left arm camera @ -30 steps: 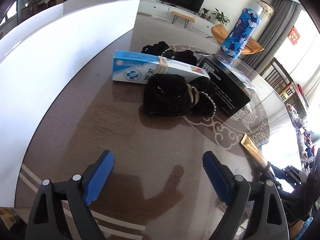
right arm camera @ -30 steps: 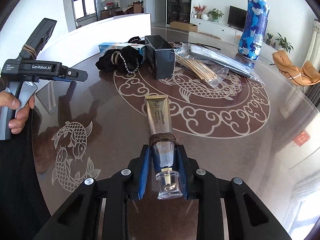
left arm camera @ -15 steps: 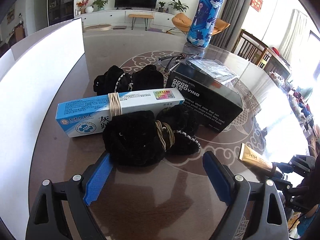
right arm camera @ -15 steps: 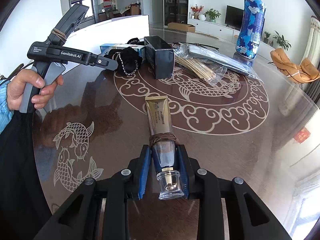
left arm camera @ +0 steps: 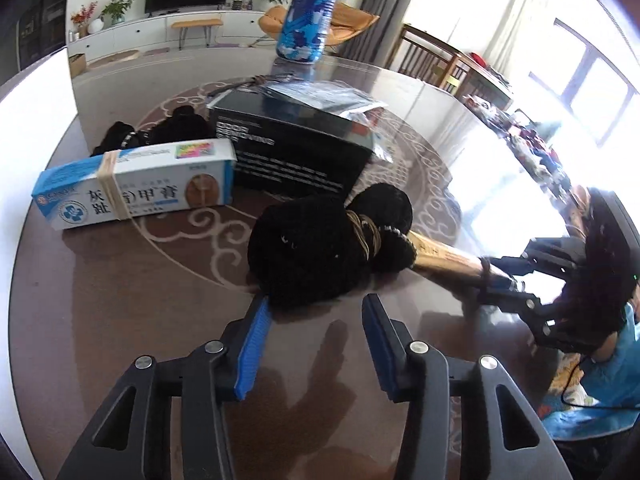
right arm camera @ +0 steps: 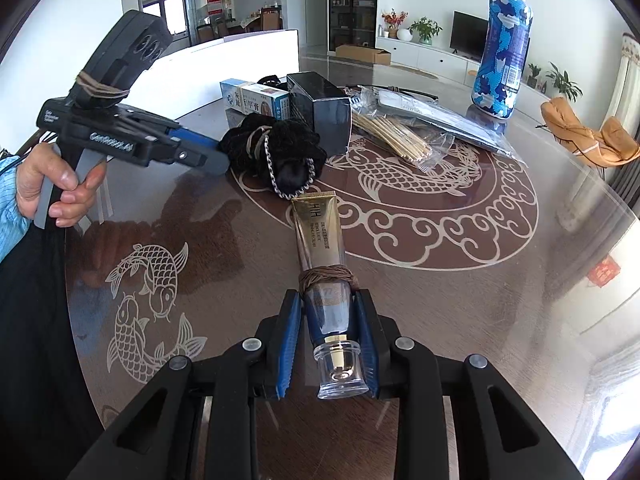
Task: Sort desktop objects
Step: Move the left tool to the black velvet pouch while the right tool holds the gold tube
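Left gripper (left arm camera: 316, 312): your jaws are closing, with the near edge of the black fabric bundle (left arm camera: 320, 248) just at the blue tips; the pads do not yet press it.
Black fabric bundle: lies on the glass-topped table (left arm camera: 120, 300), in front of the blue-and-white carton (left arm camera: 136, 188) and the black box (left arm camera: 296, 152); its far end touches the gold tube (right arm camera: 320, 236).
Handling: judged soft, light and compressible; expect it to squash and sag rather than hold shape.
Where to grip: take it across the thick body near the rubber band (left arm camera: 362, 234); avoid the loose metal chain (right arm camera: 272, 168), which would likely slip.
Right gripper (right arm camera: 328, 344): clamped on the gold tube at its neck, just behind the clear cap (right arm camera: 340, 372).
Gold tube: judged light and smooth, its body yielding; its flat end points at the bundle.
Risk: dragging the bundle may nudge the tube.
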### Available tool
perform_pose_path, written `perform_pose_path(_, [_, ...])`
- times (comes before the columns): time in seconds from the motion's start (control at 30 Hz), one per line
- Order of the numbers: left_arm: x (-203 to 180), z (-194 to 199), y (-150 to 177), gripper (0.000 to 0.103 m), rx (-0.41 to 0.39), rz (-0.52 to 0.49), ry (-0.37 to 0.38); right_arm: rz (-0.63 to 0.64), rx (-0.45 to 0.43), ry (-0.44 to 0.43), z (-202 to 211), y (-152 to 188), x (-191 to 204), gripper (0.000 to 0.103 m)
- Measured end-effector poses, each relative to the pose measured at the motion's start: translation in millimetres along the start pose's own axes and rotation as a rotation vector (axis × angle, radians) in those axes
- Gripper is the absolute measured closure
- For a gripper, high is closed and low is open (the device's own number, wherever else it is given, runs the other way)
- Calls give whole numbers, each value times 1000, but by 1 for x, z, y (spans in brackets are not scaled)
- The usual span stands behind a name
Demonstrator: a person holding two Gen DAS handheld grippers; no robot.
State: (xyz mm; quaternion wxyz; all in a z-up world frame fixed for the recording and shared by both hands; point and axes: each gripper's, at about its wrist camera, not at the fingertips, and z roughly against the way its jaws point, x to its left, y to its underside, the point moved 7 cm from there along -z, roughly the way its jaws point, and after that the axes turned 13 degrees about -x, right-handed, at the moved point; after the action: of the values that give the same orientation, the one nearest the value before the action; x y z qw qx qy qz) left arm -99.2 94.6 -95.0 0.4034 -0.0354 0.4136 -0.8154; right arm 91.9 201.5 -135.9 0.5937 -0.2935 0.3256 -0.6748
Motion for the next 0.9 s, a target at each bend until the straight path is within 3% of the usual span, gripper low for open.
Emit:
perform_pose_path(0.07, [-13, 8, 9, 56, 31, -64, -1, 0, 0, 1, 0, 0, 0, 73])
perform_pose_path(0.17, [-13, 18, 6, 55, 15, -105, -63, 0, 0, 1, 0, 0, 0, 73])
perform_pose_path(0.37, [-5, 10, -30, 55, -30, -180, -148, 0, 0, 3, 1, 0, 0, 73])
perform_pose_path(0.53, [-31, -6, -41, 54, 11, -351, -58, -1, 0, 4, 0, 0, 0, 73])
perform_pose_path(0.63, [-38, -18, -39, 55, 31, -411, -52, -1, 0, 4, 0, 0, 0, 73])
perform_pose_path(0.73, [-35, -31, -43, 54, 44, -386, -46, -2, 0, 4, 0, 0, 0, 73])
perform_pose_path(0.83, [-36, -34, -49, 54, 39, -319, 15, -5, 0, 2, 1, 0, 0, 73])
perform_pose_path(0.9, [-40, -36, -48, 54, 41, -332, 10, -5, 0, 3, 1, 0, 0, 73])
